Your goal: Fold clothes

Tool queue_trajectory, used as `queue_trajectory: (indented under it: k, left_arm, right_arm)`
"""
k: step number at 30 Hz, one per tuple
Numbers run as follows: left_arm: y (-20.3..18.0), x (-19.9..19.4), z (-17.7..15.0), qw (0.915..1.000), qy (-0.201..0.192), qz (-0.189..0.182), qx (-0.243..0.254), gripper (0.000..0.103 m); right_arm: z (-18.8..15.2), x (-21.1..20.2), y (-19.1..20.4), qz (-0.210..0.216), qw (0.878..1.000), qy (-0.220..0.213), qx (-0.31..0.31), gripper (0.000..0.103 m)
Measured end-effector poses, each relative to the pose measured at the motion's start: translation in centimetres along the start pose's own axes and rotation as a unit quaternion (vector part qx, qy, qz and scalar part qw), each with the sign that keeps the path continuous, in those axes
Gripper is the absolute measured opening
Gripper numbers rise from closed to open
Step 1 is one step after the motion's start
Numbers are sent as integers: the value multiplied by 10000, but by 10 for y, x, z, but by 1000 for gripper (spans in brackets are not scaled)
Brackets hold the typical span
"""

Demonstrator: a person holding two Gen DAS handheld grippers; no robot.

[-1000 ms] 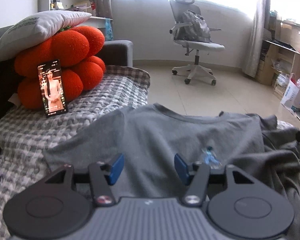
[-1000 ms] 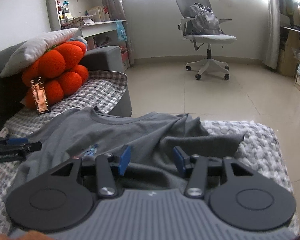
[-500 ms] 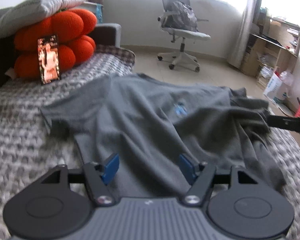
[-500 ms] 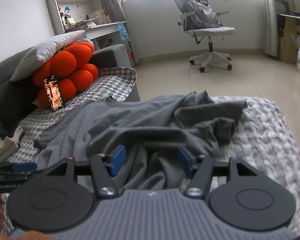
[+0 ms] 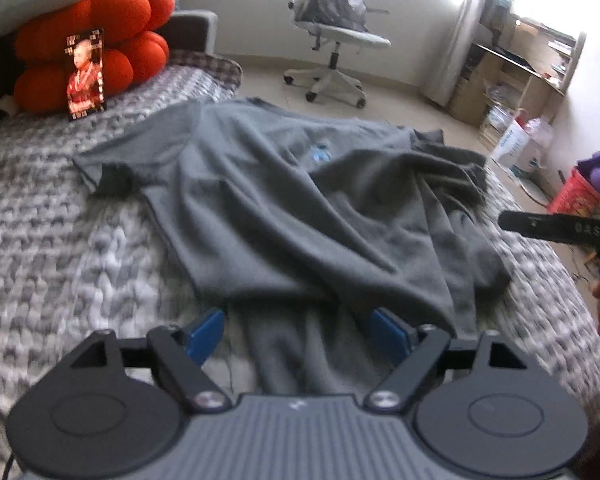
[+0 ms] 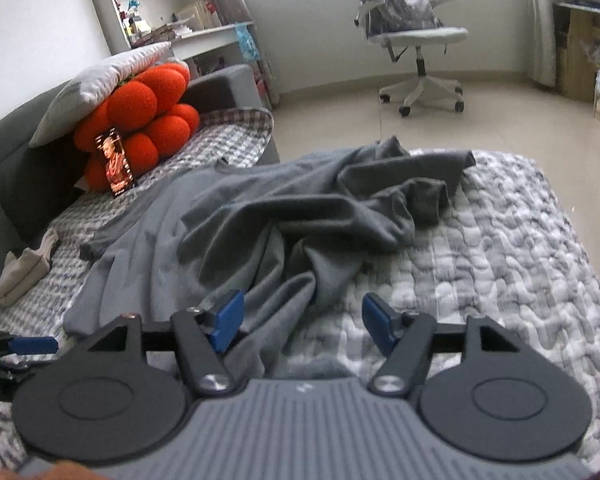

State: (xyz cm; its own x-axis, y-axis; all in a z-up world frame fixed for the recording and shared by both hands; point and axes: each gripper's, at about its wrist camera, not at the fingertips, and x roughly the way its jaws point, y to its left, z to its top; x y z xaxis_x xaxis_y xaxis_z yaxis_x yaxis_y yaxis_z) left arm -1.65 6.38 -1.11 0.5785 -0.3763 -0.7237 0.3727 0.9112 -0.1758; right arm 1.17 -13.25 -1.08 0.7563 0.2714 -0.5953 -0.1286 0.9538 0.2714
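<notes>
The left gripper [image 5: 298,332] has its jaws spread wide with nothing in them, poised at the near hem of the grey shirt [image 5: 284,200]. The right gripper [image 6: 302,322] is equally wide and empty over the shirt's rumpled corner. The shirt lies on a checked blanket [image 6: 500,248], its far side bunched. Beyond, a phone [image 5: 86,74] leans against an orange cushion [image 5: 136,8]; further off stands a chair [image 6: 414,36].

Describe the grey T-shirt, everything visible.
The grey T-shirt is soft knit with a small blue chest print. It lies front up on the checked quilt, collar toward the far edge. One short sleeve lies flat; the opposite side is bunched in folds. Neither the left gripper nor the right gripper, both open at its near hem, grips it.
</notes>
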Motion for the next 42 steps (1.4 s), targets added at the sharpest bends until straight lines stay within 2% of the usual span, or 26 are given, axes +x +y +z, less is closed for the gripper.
queue_trajectory:
  k: [3,10,18,20,23,28,31,34,35,36,37,38,42]
  left_arm:
    - [4,-7,-10,9998,112,-143,53,84]
    - [20,-23,-28,9962,276,-798,-235,84]
    - [20,-19,-48,9842,552,-1506,-750,84]
    - [16,-17,-52,9850,451,-1513,-699,84]
    - [9,-12,-56,9906,121,-1298,-410,83]
    - [11,-5,-58,9904,-412,-1275,-349,79]
    - [14,-1,-58,9888,-632,-1288,-411,69]
    - [20,4,-58,9873,-683,-1311,-586,47]
    - [21,6,-58,9870,-687,-1299,-648,37]
    - [23,7,-57,9868,-696,-1284,-696,31]
    - [25,7,-57,9863,-722,-1287,-737,17]
    - [27,7,-56,9857,-755,-1295,-776,8]
    - [35,-1,-54,9814,-901,-1379,-989,5]
  right_arm:
    - [-1,-4,-4,129,9999,102,-7,70]
    - [-14,-6,-6,369,9982,381,-280,71]
    - [-27,0,-14,517,9972,466,-269,71]
    - [-29,3,-15,556,9972,428,-260,71]
    - [-32,6,-18,626,9971,311,-305,71]
    - [-38,10,-24,764,9963,-11,-392,71]
    - [-39,13,-24,826,9957,-166,-383,69]
    - [-38,17,-20,918,9947,-244,-390,52]
    - [-38,18,-19,959,9943,-260,-392,43]
    - [-38,19,-18,1000,9938,-276,-395,31]
    - [-38,19,-16,1058,9931,-287,-406,25]
    - [-38,18,-14,1116,9924,-298,-417,22]
    - [-33,5,-8,1163,9908,-476,-494,19]
